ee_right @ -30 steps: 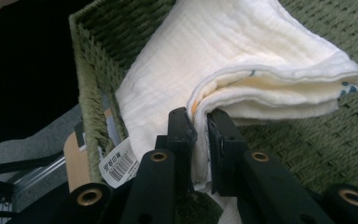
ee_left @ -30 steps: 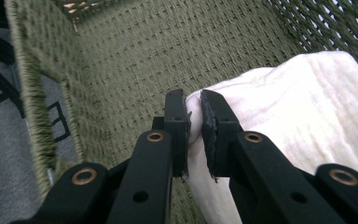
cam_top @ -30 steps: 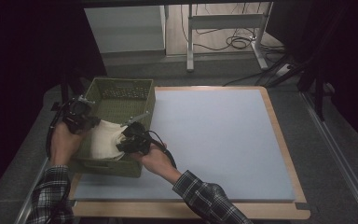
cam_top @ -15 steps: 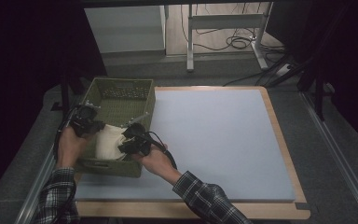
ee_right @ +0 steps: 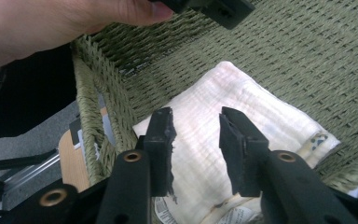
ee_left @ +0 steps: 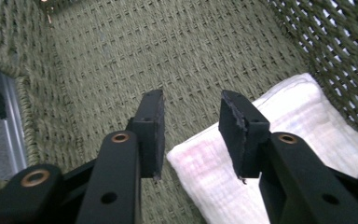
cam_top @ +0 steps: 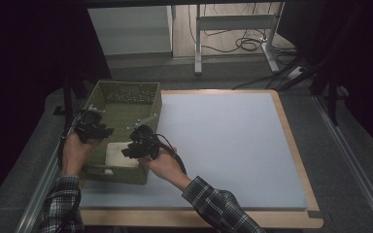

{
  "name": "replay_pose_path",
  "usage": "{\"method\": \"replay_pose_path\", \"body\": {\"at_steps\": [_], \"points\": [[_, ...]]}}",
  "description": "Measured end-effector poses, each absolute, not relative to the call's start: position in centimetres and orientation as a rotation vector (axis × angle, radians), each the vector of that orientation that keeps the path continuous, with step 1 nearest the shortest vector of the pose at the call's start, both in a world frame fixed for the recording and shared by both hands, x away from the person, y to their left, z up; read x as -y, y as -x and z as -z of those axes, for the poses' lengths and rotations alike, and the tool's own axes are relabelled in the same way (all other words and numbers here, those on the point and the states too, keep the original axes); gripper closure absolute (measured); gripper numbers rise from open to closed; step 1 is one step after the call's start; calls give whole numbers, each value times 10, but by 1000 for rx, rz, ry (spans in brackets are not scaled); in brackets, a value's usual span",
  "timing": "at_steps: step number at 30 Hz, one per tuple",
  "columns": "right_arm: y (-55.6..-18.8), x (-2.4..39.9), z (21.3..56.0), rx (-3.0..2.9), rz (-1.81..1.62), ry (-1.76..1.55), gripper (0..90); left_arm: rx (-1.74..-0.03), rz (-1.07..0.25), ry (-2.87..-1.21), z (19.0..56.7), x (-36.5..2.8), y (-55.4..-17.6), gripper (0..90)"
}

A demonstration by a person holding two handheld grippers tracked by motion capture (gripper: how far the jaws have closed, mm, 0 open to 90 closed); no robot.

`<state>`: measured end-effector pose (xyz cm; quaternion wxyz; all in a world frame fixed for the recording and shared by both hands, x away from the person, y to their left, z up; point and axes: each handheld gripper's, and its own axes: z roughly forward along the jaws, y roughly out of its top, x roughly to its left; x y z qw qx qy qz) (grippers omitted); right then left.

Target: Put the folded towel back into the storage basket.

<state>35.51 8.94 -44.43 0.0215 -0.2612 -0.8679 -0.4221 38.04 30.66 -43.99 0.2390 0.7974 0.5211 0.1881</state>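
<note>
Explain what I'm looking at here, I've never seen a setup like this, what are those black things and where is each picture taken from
A person in plaid sleeves sits at a table holding a hand-operated tool in each hand: the left gripper and the right gripper, each with two black jaws. One picture looks down from above the table. The other two come from cameras riding on the grippers, looking along their jaws.

On the table stands a green woven basket. Inside it lies a folded white cloth. Both grippers hang over the cloth, and their jaws have just been opening. Nothing is between them, so the cloth rests loose on the basket floor.
</note>
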Motion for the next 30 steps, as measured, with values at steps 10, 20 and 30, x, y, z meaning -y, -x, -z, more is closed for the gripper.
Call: {"method": "replay_pose_path", "body": {"at_steps": [10,20,30], "points": [[-350,-85,436,2762,1346,718,499,-1423,-498,-2131,441,-306,-378,453],[-346,-78,429,2838,1376,629,382,-1404,-469,-2106,441,-300,-376,333],[-346,-61,424,2865,1418,584,304,-1386,-446,-2051,439,-294,-373,233]]}}
